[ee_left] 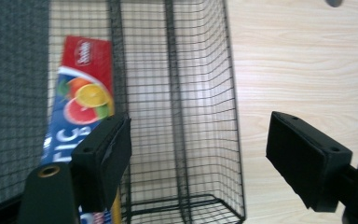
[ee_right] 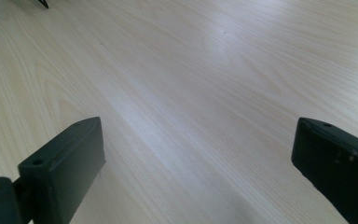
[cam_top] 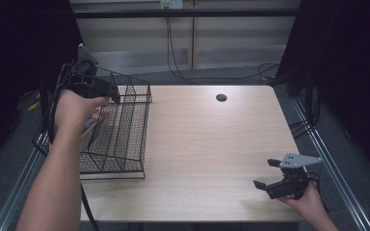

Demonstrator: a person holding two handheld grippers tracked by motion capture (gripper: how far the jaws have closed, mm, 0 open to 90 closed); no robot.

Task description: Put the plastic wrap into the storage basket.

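Table: one pale wooden table point(cam_top: 207, 159), with a single dark round hole point(cam_top: 221, 97) near its far edge.
Basket: one black wire basket point(cam_top: 125, 139) at the table's left end, partly over the edge; its mesh wall stands between my left tool and the box.
Box: one flat box point(ee_left: 81, 100) printed with citrus fruit, lying inside the basket along its left side, touching neither of my tools.
Left gripper: my left gripper point(cam_top: 107, 94) hangs above the basket's far left corner, jaws spread apart with nothing between them; my forearm reaches in over the basket's left side.
Right gripper: my right gripper point(cam_top: 266, 173) sits low over the table's near right corner, well apart from the basket, jaws wide and unloaded, pointing left across bare wood.
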